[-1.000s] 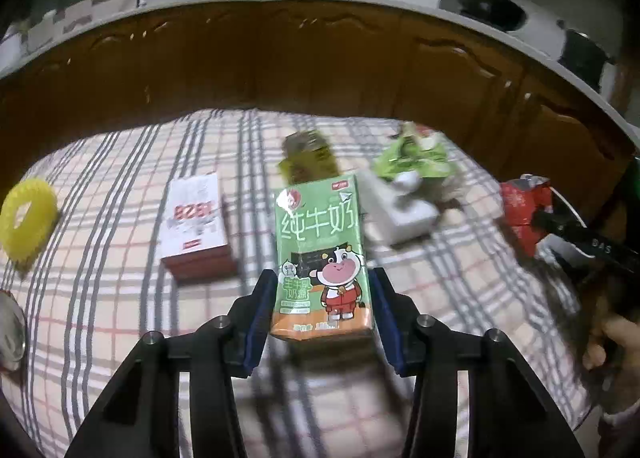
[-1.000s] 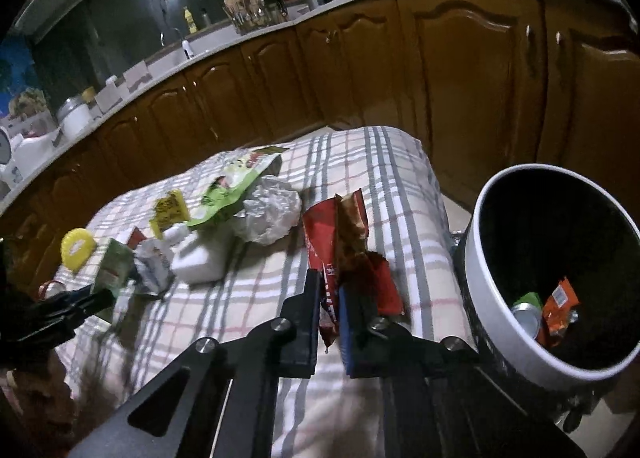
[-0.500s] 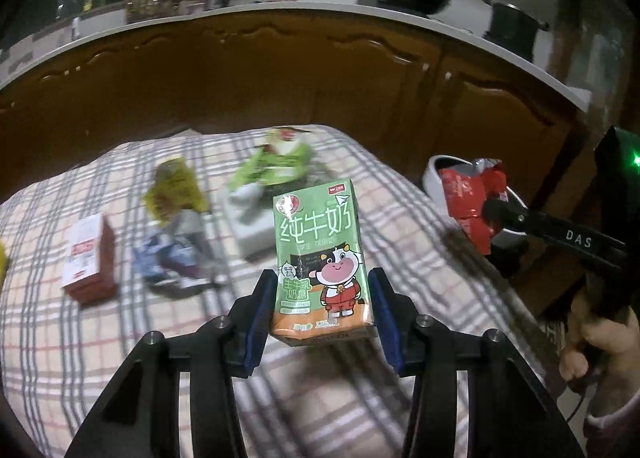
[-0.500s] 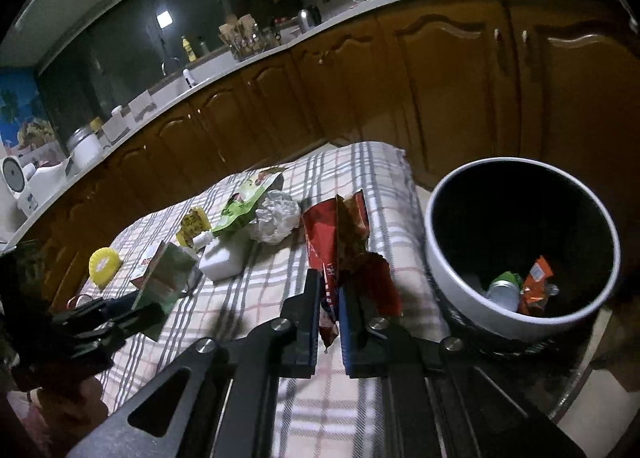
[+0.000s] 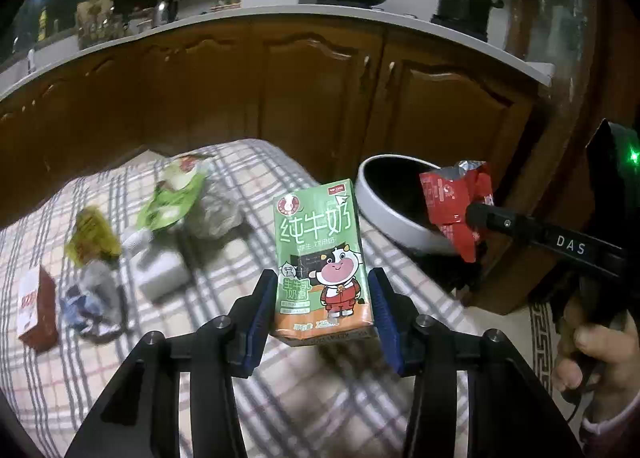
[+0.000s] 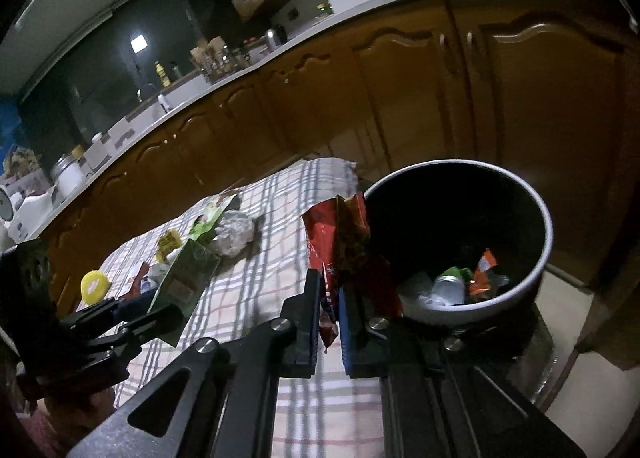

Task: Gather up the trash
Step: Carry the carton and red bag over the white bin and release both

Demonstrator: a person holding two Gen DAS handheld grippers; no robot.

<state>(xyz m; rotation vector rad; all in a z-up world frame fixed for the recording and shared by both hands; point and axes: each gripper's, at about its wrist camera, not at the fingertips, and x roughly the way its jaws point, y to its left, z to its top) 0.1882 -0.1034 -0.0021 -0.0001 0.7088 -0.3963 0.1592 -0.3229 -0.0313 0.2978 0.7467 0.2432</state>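
My left gripper [image 5: 322,310] is shut on a green milk carton [image 5: 320,258] with a cartoon cow, held upright above the checked tablecloth [image 5: 304,398]. My right gripper [image 6: 330,322] is shut on a crumpled red snack wrapper [image 6: 340,234], which hangs at the left rim of the white bin [image 6: 544,218]. In the left wrist view the same red wrapper [image 5: 456,198] sits over the bin [image 5: 384,214]. The right wrist view shows the carton [image 6: 186,278] and the left gripper [image 6: 160,318] at the left. A can and an orange wrapper lie inside the bin.
On the cloth lie a green wrapper [image 5: 172,198], a crumpled grey ball [image 5: 218,214], a yellow wrapper [image 5: 92,238], a white box [image 5: 160,270], a blue-white wrapper [image 5: 90,298] and a red-white box [image 5: 36,306]. A yellow ring [image 6: 94,286] lies farther left. Brown cabinets [image 5: 320,98] stand behind.
Both grippers have swung to the right with their loads. The bin has come into the left wrist view, and the red wrapper now hangs at the bin's rim.
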